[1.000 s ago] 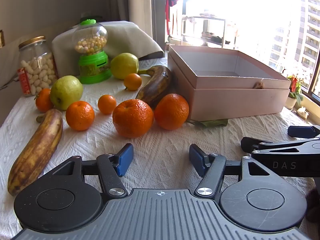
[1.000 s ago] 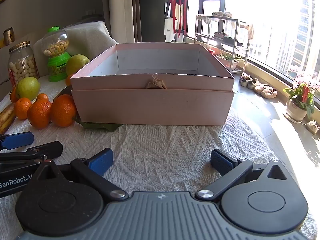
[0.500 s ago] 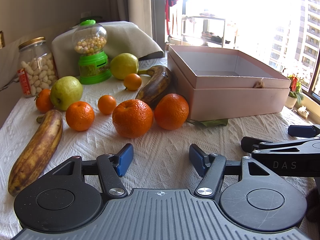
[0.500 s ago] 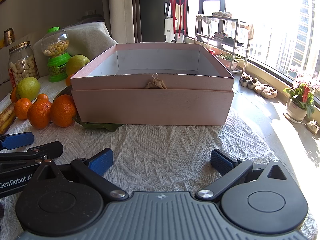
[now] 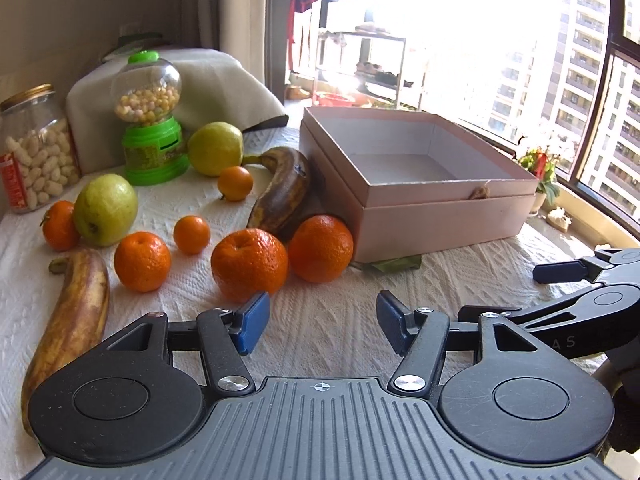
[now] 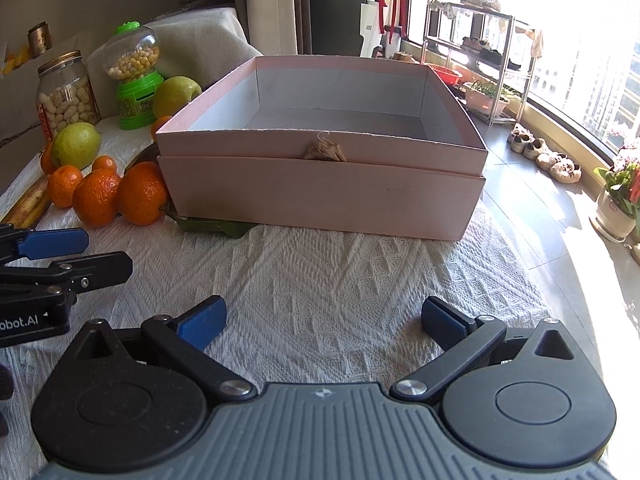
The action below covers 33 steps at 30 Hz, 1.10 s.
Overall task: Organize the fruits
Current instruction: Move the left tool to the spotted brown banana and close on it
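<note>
Left hand-held gripper (image 5: 318,322): jaws closing, nothing between them, above the white-covered surface (image 5: 320,320), near the front orange (image 5: 249,264).
Right hand-held gripper (image 6: 322,320): jaws wide apart, empty, facing the pink box (image 6: 320,184).
Fruits: oranges, 2 bananas (image 5: 68,332) and green fruit (image 5: 105,209) left of the box.
Box: nothing inside.

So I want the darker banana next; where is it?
In the left wrist view, the dark banana lies left of the box, behind two oranges.
</note>
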{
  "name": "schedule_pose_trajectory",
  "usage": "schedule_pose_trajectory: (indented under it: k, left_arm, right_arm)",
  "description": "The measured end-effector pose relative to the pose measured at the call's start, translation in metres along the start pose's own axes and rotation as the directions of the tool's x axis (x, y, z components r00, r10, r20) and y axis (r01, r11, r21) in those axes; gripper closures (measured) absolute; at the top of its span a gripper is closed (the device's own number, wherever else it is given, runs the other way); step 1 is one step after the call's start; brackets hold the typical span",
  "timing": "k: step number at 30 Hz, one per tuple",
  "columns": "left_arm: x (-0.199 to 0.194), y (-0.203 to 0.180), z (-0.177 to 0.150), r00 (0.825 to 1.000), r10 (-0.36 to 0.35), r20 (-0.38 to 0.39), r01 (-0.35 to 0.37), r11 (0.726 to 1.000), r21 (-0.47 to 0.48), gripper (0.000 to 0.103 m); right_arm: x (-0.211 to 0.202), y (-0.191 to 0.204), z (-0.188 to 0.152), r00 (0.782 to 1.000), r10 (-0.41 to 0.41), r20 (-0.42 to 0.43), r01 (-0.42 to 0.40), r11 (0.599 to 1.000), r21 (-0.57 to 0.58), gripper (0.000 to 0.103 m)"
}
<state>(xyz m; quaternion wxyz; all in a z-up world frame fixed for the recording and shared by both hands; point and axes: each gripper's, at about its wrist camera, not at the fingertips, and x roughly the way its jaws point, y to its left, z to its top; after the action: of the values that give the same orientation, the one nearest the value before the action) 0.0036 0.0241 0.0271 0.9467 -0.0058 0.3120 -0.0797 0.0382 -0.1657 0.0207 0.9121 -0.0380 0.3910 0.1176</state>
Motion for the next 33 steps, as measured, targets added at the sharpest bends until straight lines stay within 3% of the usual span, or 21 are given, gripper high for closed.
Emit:
schedule_pose_trajectory:
  k: [6, 10, 13, 16, 21, 23, 25, 27, 33]
  left_arm:
    - [0.001, 0.028, 0.022, 0.999, -0.028, 0.021, 0.028, 0.999, 0.034, 0.038]
    - [0.011, 0.044, 0.028, 0.998, -0.064, 0.015, 0.064, 0.998, 0.028, 0.04]
    - [0.017, 0.053, 0.032, 0.992, -0.126, -0.011, 0.127, 0.992, 0.017, 0.04]
    - [0.023, 0.051, 0.033, 0.994, -0.102, -0.024, 0.104, 0.993, 0.055, 0.04]
    - [0.004, 0.061, 0.037, 0.992, -0.123, -0.004, 0.123, 0.992, 0.008, 0.04]
    - [-0.013, 0.069, 0.041, 0.996, -0.08, 0.025, 0.08, 0.997, 0.016, 0.04]
    - [-0.026, 0.079, 0.043, 0.999, 0.019, 0.037, -0.02, 1.0, 0.025, 0.039]
    - [-0.03, 0.091, 0.043, 0.991, 0.135, 0.02, -0.136, 0.99, 0.035, 0.04]
    - [-0.02, 0.117, 0.024, 0.978, 0.196, -0.077, -0.198, 0.98, -0.014, 0.04]
  right_arm:
    - [-0.001, 0.002, 0.003, 0.999, -0.014, -0.03, 0.014, 1.0, 0.0, 0.0]
    - [0.0, 0.009, 0.002, 1.0, -0.026, -0.006, 0.026, 1.0, -0.018, 0.0]
    - [-0.008, 0.012, 0.011, 1.0, 0.013, -0.003, -0.013, 0.998, -0.069, 0.01]
    - [-0.018, 0.014, 0.015, 0.998, 0.017, 0.063, -0.011, 0.996, -0.084, 0.01]
    - [-0.012, 0.024, 0.013, 0.997, 0.043, 0.056, -0.038, 0.996, -0.085, 0.01]
    - [-0.009, 0.029, 0.01, 0.998, 0.036, 0.057, -0.031, 0.995, -0.091, 0.01]
    - [-0.009, 0.031, 0.005, 0.997, 0.023, 0.073, -0.016, 0.996, -0.092, 0.01]
    - [-0.005, 0.03, 0.002, 0.997, 0.024, 0.073, -0.018, 0.997, -0.073, 0.01]
    - [-0.001, 0.022, 0.002, 0.997, 0.038, 0.062, -0.036, 0.999, -0.025, 0.01]
